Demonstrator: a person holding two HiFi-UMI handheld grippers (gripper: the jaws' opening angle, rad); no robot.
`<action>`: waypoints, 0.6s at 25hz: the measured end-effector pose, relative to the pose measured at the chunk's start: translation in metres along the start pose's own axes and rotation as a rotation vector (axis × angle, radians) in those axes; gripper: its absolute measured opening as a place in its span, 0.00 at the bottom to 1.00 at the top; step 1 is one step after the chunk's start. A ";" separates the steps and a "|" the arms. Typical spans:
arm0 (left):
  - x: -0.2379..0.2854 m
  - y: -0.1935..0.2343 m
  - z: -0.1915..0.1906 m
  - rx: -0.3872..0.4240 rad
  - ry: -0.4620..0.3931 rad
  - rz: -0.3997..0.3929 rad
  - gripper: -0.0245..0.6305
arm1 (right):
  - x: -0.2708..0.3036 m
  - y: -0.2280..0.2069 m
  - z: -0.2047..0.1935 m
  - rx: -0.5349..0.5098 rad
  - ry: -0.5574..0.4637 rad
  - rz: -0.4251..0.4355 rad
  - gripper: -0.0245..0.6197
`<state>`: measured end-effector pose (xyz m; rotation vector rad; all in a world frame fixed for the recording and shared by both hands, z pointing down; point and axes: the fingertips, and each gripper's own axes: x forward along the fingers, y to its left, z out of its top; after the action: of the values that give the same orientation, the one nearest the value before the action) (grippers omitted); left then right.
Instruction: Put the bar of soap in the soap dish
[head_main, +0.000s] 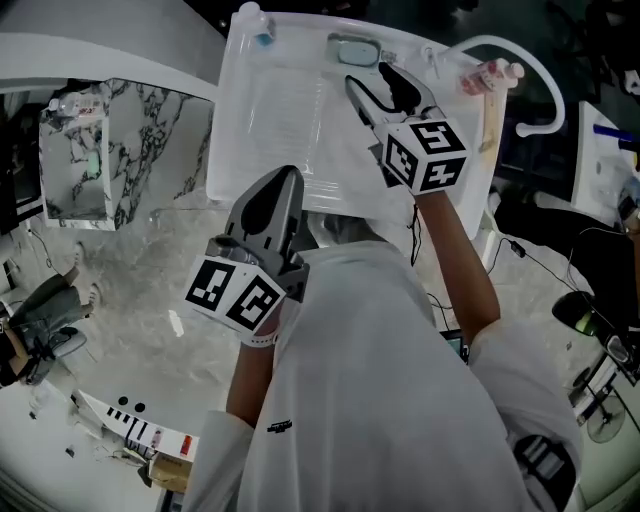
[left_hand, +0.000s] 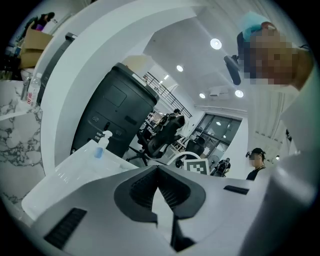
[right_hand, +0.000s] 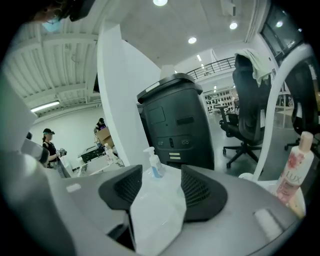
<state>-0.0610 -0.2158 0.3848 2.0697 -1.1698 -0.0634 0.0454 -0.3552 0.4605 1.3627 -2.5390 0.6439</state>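
One clenched: left gripper (head_main: 288, 180), empty, well short of dish (head_main: 352, 50).
One released: right gripper (head_main: 368, 80), empty, near dish.

table (head_main: 270, 120) straight ahead | pump bottle (head_main: 262, 30) on its far left corner | soap dish (head_main: 353, 50) on far edge, right of that bottle | lotion bottle (head_main: 490, 72) off the right side - counter (head_main: 100, 150) off left | right gripper (head_main: 368, 76) over far end, left gripper (head_main: 290, 175) at near edge

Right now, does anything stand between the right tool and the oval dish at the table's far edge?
Nothing visible does. The right tool, jaws apart and empty, hangs over bare table just short of the dish. The pump bottle stands off to the left, the pink bottle to the right.
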 end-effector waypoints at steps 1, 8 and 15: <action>-0.002 -0.002 0.001 0.005 -0.009 0.001 0.05 | -0.006 0.005 0.004 -0.019 -0.006 0.009 0.41; -0.016 -0.012 0.006 0.026 -0.064 0.015 0.05 | -0.050 0.036 0.029 -0.105 -0.062 0.052 0.41; -0.028 -0.016 0.009 0.051 -0.101 0.034 0.05 | -0.088 0.052 0.039 -0.091 -0.089 0.097 0.41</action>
<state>-0.0694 -0.1951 0.3595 2.1120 -1.2797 -0.1246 0.0528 -0.2824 0.3796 1.2729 -2.6825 0.4878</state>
